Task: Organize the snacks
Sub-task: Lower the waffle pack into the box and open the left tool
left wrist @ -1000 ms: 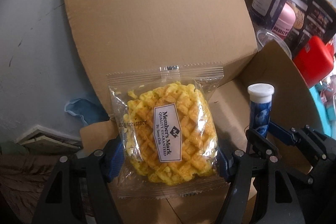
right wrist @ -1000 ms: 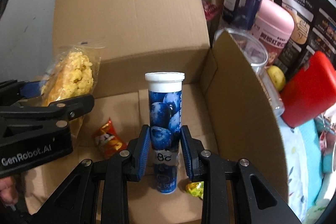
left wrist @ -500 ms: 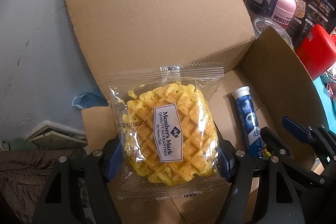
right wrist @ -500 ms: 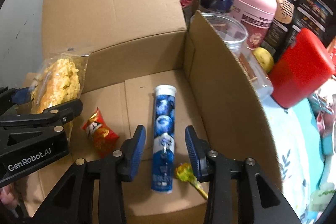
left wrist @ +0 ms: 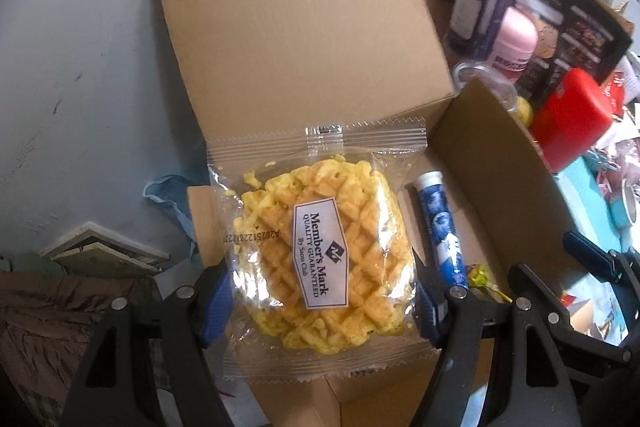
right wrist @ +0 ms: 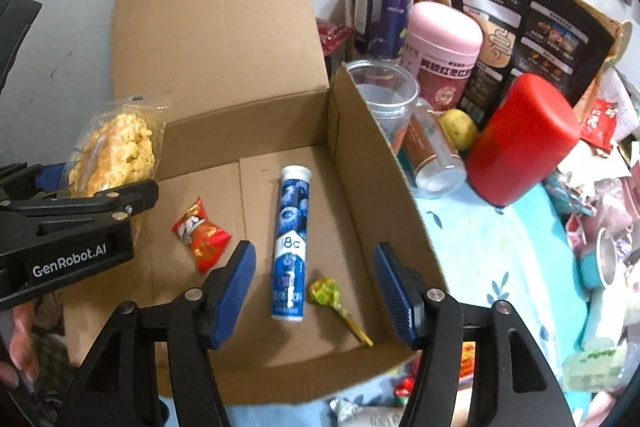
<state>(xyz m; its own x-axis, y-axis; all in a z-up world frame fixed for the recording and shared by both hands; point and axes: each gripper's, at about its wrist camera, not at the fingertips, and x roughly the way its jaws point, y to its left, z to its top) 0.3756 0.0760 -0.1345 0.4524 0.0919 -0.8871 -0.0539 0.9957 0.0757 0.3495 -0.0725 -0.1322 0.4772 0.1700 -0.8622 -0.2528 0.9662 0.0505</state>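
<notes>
A clear-wrapped waffle snack [left wrist: 320, 263] is clamped between the blue pads of the left gripper [left wrist: 320, 301] and held above the left side of the open box [right wrist: 360, 163], w/ the label facing the camera. The right gripper [right wrist: 314, 293] is spread wide w/ nothing between its pads, poised over the box's near edge. Inside the box, a blue tube [right wrist: 292, 243] is laid flat at the centre; a red packet [right wrist: 201, 233] is seen to its left & a green lollipop [right wrist: 326, 293] just right of its base. Outside the box's right wall, a red tin [right wrist: 524, 143] and pink jar [right wrist: 444, 55] are seen.
</notes>
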